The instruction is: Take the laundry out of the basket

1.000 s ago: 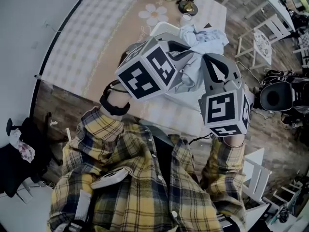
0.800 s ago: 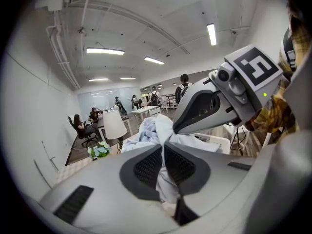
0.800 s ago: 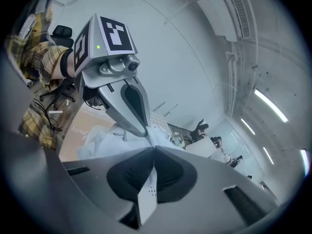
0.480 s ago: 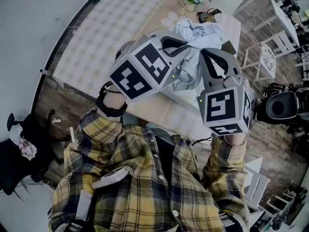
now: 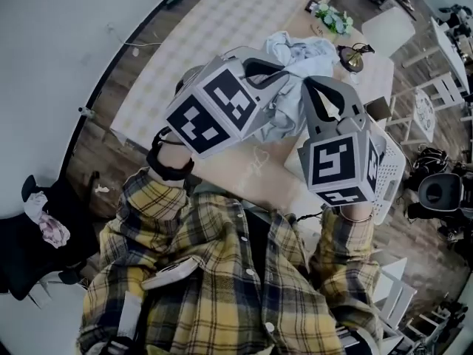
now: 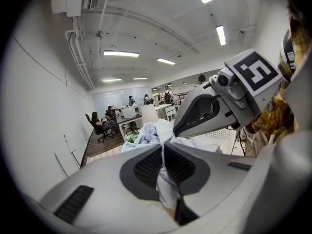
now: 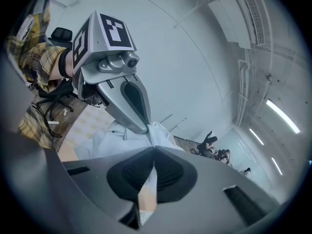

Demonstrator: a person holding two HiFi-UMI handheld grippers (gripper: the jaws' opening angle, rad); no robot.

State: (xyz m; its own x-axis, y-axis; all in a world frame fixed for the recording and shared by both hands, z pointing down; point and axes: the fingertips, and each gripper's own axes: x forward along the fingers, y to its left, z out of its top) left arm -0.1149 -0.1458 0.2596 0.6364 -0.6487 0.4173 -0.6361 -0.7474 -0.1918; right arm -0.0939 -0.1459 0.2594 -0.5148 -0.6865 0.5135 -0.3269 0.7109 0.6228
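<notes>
Laundry (image 5: 287,113) is a pale blue bunch of cloth, held up in the air between both tools, over the tabletop (image 5: 247,170). Left tool (image 5: 284,78) is pretty much closed, its pads pinching a fold of the cloth; you can see the fabric squeezed right in the slot in the left gripper view (image 6: 163,152). Same deal with the right tool (image 5: 307,87): jaws nearly together with a strip of cloth clamped between them (image 7: 153,156). The two tips sit close together, both angled a bit downward, and the rest of the cloth bunches up just past them. The white basket (image 5: 390,174) with the holes shows off to the right, partly behind the right tool's marker cube, and the laundry is up and left of it.
</notes>
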